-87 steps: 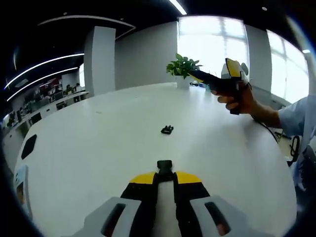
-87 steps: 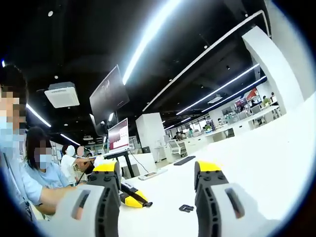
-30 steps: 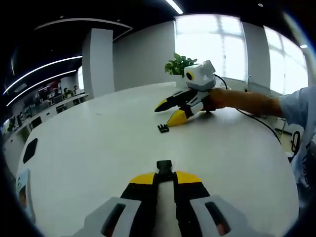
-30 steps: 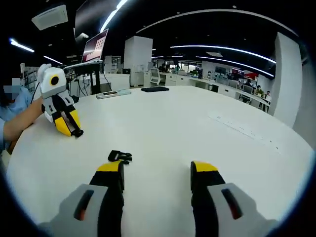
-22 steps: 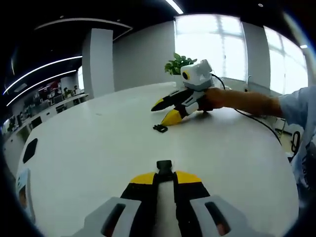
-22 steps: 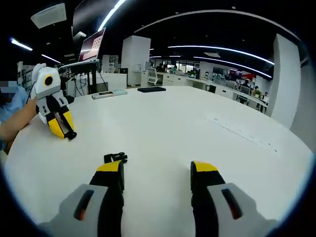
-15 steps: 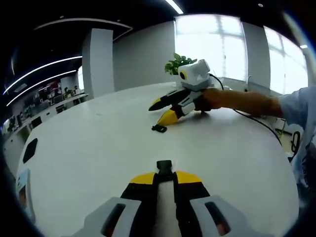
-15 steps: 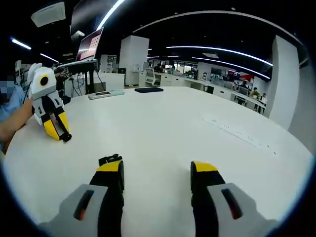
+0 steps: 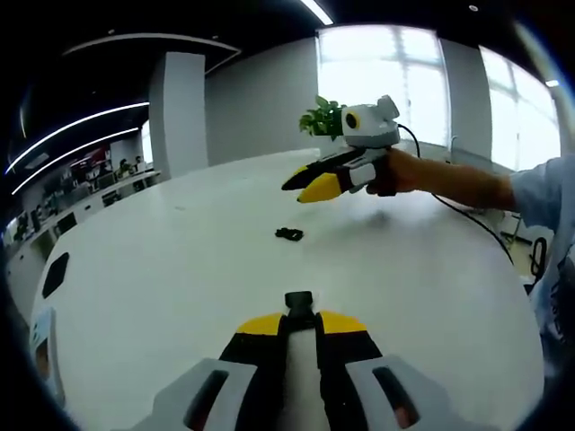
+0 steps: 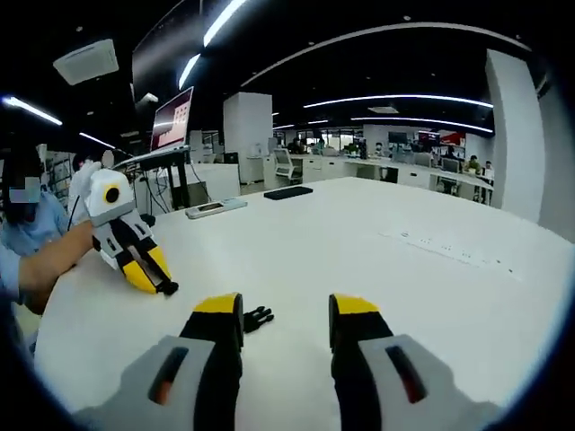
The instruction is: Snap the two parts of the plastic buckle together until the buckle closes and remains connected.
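White table [image 9: 162, 269] lies bare around the loose buckle half [image 9: 289, 234].

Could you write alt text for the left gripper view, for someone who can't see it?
A gripper's closed fingers pinch a small black buckle part above a white table. Farther off, another black buckle part lies on the table, with a second hand-held gripper raised above it.

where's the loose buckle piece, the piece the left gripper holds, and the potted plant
loose buckle piece [image 9: 289, 234], left gripper view, middle of the black part on the table
held buckle piece [image 9: 299, 301], left gripper view, black end protruding past the jaws
potted plant [image 9: 322, 118], left gripper view, green leaves
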